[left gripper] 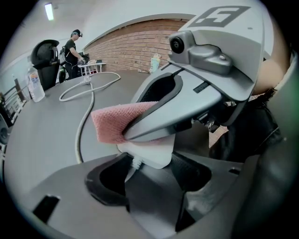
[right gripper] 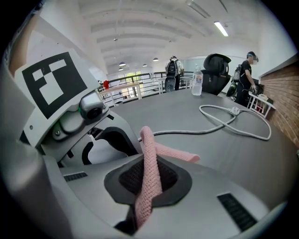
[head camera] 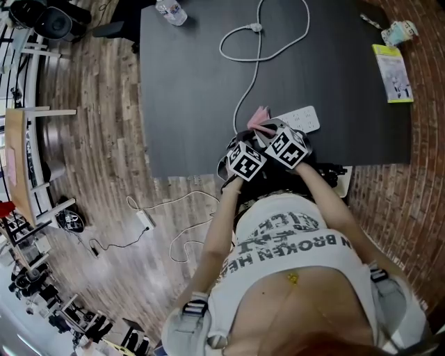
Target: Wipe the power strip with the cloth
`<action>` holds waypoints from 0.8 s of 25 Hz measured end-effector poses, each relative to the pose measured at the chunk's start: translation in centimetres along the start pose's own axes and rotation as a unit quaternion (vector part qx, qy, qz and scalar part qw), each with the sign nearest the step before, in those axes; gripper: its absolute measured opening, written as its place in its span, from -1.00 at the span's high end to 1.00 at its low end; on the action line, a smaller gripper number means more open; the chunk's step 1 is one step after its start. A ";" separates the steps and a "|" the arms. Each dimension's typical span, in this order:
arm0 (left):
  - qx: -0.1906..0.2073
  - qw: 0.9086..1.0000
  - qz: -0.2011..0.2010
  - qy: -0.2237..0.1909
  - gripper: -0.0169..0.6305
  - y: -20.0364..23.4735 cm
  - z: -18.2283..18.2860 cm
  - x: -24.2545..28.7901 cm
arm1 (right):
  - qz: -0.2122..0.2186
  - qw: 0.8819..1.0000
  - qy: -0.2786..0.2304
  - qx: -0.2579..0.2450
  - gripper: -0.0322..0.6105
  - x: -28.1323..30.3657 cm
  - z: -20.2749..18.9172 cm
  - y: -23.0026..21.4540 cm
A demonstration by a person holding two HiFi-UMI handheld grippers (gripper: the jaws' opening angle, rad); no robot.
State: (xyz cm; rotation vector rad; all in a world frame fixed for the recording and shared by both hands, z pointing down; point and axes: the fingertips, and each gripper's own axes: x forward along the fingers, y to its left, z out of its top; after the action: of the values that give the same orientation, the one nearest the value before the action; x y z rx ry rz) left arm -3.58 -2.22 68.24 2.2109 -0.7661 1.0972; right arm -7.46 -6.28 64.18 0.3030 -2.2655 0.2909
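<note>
At the tabletop's (head camera: 188, 83) 6 o'clock edge, the left gripper (left gripper: 152, 175) clamps the white power strip (head camera: 303, 118) by its cord end. The right gripper (right gripper: 150, 184) pinches the pink cloth (right gripper: 148, 158) against it.

The power strip (head camera: 300, 118) lies at the near edge of the table (head camera: 188, 90), right of its middle. Its cable (head camera: 259, 42) runs away and loops near the far edge. The cloth (head camera: 259, 120) rests on the strip's left end. The left gripper (left gripper: 140, 165) is closed on that end. The right gripper (right gripper: 147, 186) is just to its right, over the strip, clamped on the cloth. A bottle (head camera: 171, 11) stands at the far left corner, and a booklet (head camera: 393, 72) lies at the right edge.
</note>
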 end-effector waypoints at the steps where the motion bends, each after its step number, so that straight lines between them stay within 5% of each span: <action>1: 0.000 1.000 0.000 0.000 0.10 0.0 0.0 0.0 | -0.001 1.000 0.001 0.003 0.85 -0.1 -0.1 -0.2; 20: -0.002 1.000 0.003 0.000 0.10 0.2 0.0 -0.2 | -0.047 0.998 0.011 0.041 0.85 -2.5 -2.6 -3.5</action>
State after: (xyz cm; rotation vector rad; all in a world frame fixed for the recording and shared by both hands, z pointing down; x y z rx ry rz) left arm -3.83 -2.26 68.13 2.2077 -0.7752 1.0980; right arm -2.92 -8.50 64.32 0.4452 -2.2143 0.3369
